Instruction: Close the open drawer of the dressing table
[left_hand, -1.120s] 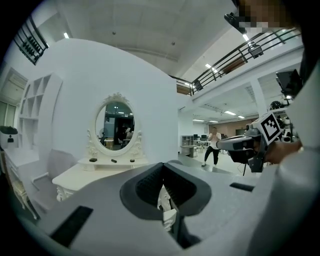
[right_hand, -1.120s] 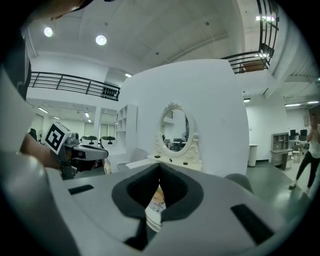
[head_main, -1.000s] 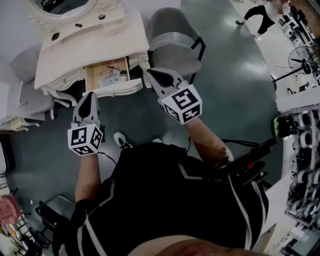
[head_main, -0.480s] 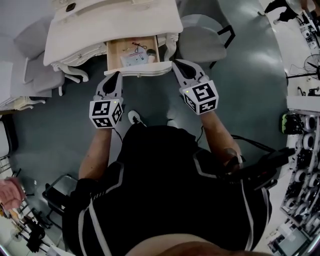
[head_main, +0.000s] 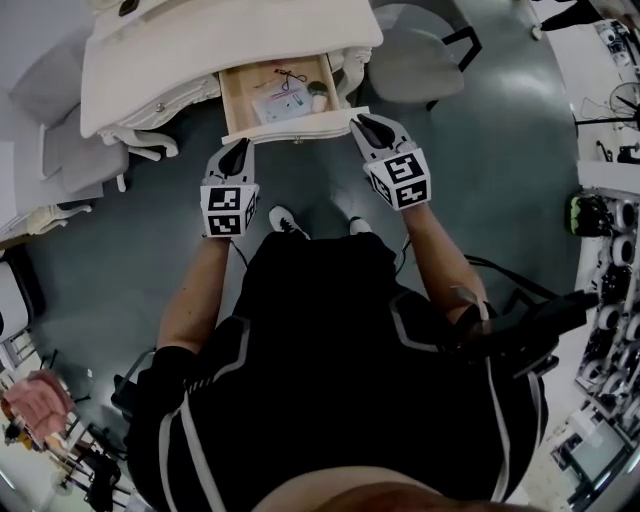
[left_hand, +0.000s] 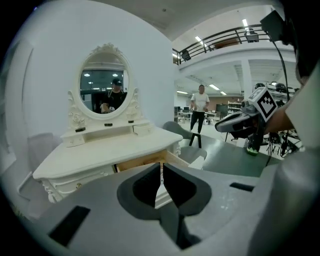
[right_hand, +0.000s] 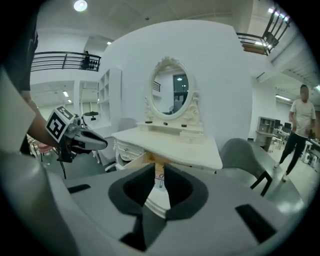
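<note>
- Open drawer (head_main: 300, 126) at the upper centre of the head view, pulled out from under the dressing table's white tabletop (head_main: 200, 55) toward the person.
- Inside the drawer, papers (head_main: 278, 102) and a few small items, too small to name.
- Left gripper (head_main: 238, 150) just below the left end of the drawer front, tip pointing at it and apart from it.
- In the left gripper view, jaws of the left gripper (left_hand: 161, 167) clenched to a thin slit, nothing between them; wooden drawer edge and tabletop beyond.
- Right gripper (head_main: 362, 122) at the right corner of the drawer front, tip possibly touching it; contact hard to judge from above.
- In the right gripper view, jaws of the right gripper (right_hand: 158, 170) drawn close with a narrow gap, holding nothing; drawer contents visible through the gap.
- Oval mirror (left_hand: 104, 85) in a carved white frame upright at the back of the tabletop.
- Grey chair (head_main: 412, 70) at the upper right of the head view, just beside the table's right end.
- Grey upholstered seat (head_main: 60, 150) at the left edge, beside the table's left end.
- The person's two shoes (head_main: 283, 221) on the dark floor, below the drawer and between the grippers.
- Another person (right_hand: 298, 127) on foot at the far right of the right gripper view, well apart from the table.
</note>
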